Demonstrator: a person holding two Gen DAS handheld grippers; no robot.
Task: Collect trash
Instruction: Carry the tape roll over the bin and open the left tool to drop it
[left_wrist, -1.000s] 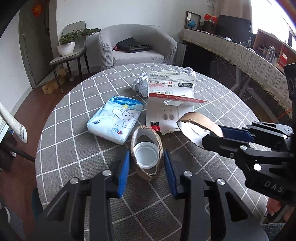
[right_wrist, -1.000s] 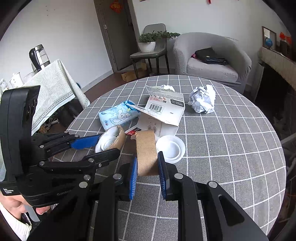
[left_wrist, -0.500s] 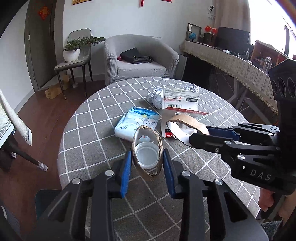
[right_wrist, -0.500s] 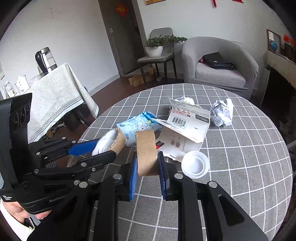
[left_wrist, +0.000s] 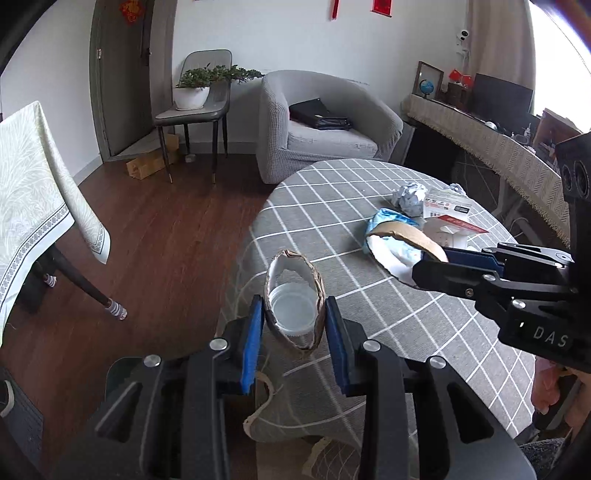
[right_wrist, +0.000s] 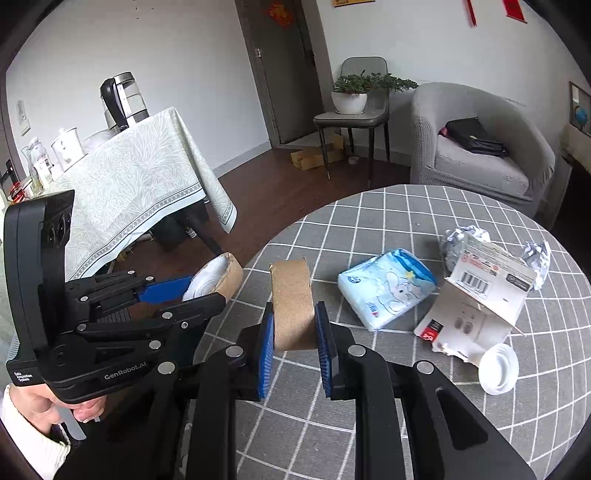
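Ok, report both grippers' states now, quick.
Left gripper: shut on a squashed paper cup.
Right gripper: shut on a brown cardboard sleeve.

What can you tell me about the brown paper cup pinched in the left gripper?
The brown paper cup is kraft-coloured outside and white inside. The left gripper squeezes its rim into an oval between blue pads. It is held up near the edge of the checked table, with its mouth facing the camera. It looks empty.
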